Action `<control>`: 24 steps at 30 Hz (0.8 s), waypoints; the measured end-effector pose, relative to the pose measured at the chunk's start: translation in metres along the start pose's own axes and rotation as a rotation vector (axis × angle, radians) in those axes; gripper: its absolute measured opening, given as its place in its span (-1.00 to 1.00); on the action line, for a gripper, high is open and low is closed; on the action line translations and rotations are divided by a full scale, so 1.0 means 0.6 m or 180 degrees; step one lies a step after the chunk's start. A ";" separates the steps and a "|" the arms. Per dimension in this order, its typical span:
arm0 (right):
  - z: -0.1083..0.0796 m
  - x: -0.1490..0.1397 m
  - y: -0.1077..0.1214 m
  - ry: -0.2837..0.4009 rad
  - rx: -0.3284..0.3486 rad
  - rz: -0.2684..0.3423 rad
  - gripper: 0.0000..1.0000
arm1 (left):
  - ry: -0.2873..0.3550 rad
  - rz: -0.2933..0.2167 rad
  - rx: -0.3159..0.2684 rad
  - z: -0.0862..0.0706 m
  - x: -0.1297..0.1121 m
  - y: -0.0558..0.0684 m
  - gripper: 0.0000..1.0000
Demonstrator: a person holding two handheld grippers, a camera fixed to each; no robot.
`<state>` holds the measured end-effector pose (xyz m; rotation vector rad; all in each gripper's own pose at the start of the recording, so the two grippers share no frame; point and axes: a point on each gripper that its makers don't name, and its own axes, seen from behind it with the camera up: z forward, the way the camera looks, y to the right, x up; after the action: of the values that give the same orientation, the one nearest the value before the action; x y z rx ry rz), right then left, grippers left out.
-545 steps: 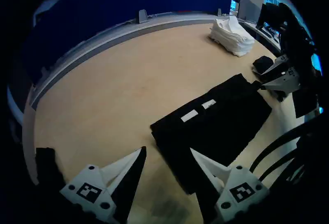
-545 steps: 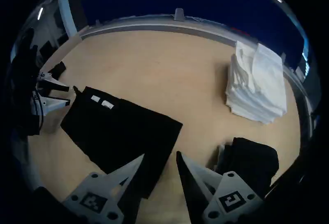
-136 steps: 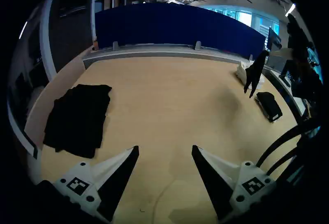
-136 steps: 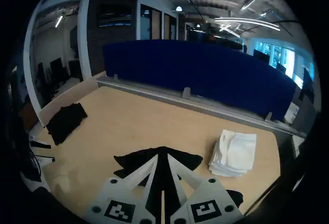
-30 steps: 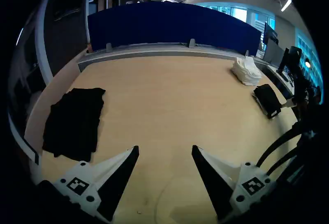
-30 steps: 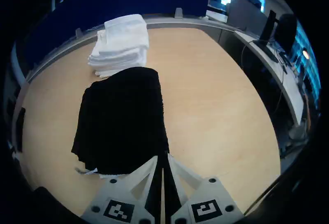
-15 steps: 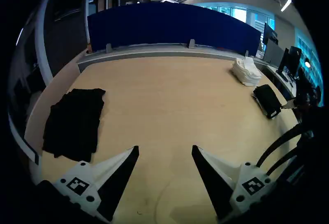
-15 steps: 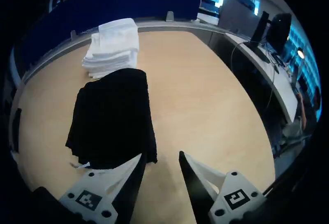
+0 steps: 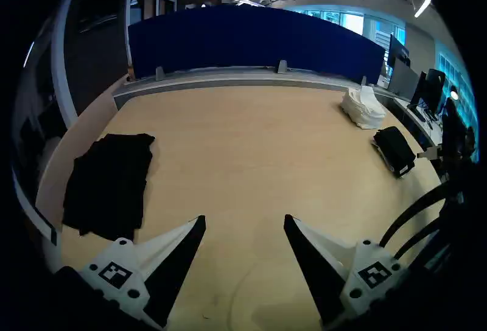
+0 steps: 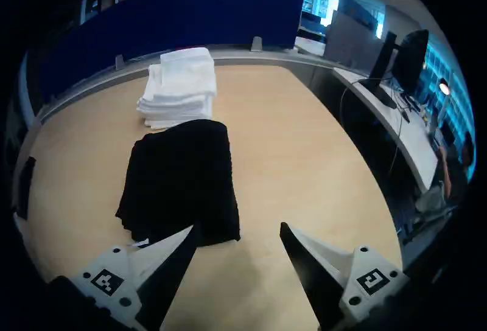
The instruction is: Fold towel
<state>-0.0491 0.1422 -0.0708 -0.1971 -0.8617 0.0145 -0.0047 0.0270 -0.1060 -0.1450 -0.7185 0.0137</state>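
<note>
While I hover, right tool (image 10: 238,226): spread, empty.
left tool (image 9: 244,216): spread, empty.
folded towel (image 10: 179,179): my low pass could snag, unfold it.

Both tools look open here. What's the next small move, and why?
Probably swing the left tool toward the loose black towel pile. The right tool stands open, holding nothing, and the folded black towel lies beside the white stack, so that one looks finished.
</note>
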 end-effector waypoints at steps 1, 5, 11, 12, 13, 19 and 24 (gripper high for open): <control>-0.002 0.003 -0.004 0.0018 0.0007 -0.0001 1.00 | 0.0003 0.0000 0.0001 -0.001 0.000 -0.001 0.91; -0.011 0.014 -0.018 0.0084 0.0046 -0.0009 1.00 | 0.0017 -0.0005 0.0002 -0.003 0.003 -0.002 0.91; -0.025 0.028 -0.037 0.0172 0.0112 -0.0014 1.00 | 0.0049 -0.0007 -0.0001 -0.004 0.007 -0.004 0.91; -0.027 0.032 -0.042 0.0204 0.0132 -0.0012 1.00 | 0.0057 -0.0006 0.0000 -0.004 0.008 -0.004 0.91; -0.032 0.038 -0.049 0.0258 0.0163 -0.0007 1.00 | 0.0065 -0.0006 0.0000 -0.004 0.009 -0.005 0.91; -0.065 0.077 -0.108 0.0647 0.0432 0.0008 1.00 | 0.0110 -0.0029 -0.0019 0.000 0.018 -0.004 0.92; -0.090 0.103 -0.155 0.0955 0.0595 -0.0019 1.00 | 0.0179 -0.0055 -0.0032 0.003 0.031 -0.006 0.91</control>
<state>0.0261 0.0476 -0.0420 -0.0197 -0.5578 0.0583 0.0081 0.0250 -0.0923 -0.1483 -0.6637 -0.0106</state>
